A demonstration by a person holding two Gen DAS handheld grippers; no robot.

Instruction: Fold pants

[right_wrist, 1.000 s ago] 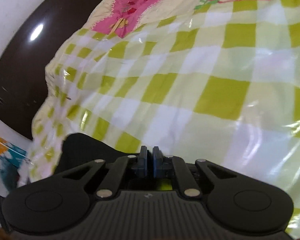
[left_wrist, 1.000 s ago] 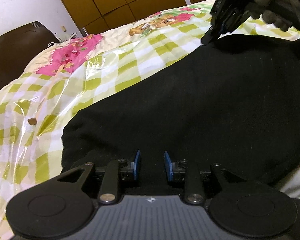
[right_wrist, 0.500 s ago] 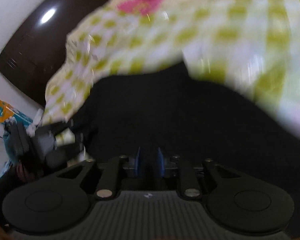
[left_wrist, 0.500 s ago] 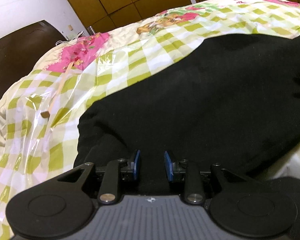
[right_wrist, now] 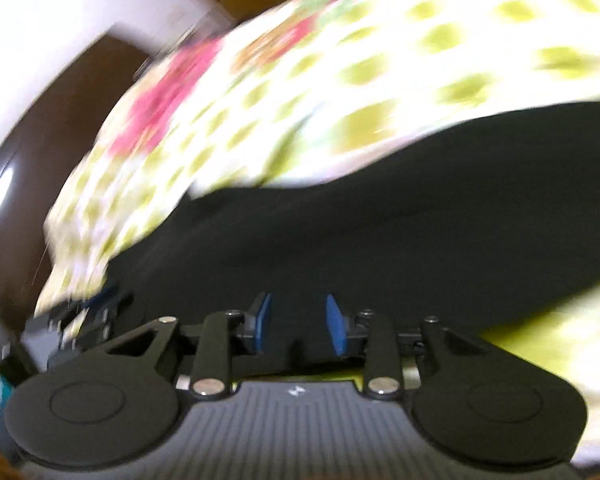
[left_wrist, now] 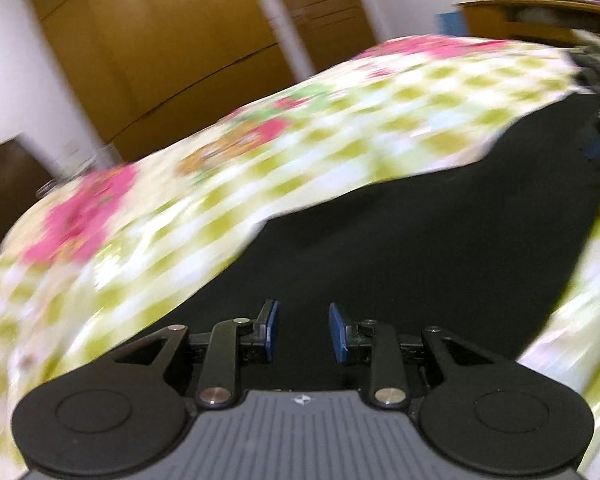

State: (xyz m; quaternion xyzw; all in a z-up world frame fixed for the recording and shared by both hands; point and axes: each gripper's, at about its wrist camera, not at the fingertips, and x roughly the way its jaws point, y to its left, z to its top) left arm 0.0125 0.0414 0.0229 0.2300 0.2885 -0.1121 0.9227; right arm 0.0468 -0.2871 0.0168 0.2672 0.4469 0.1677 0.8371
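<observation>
black pants spread on the checked bed

the green-checked bedspread [left_wrist: 340, 152] carries the black pants [left_wrist: 420, 248], lying flat across it. both views are blurred. the left gripper [left_wrist: 299, 332] and right gripper [right_wrist: 296, 322] hang over the cloth, fingers apart, holding nothing

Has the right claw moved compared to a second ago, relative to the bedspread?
Yes. The right claw now sits open over the black pants, with the checkered bedspread pushed to the upper frame; a second ago it was shut with bedspread filling its view.
</observation>
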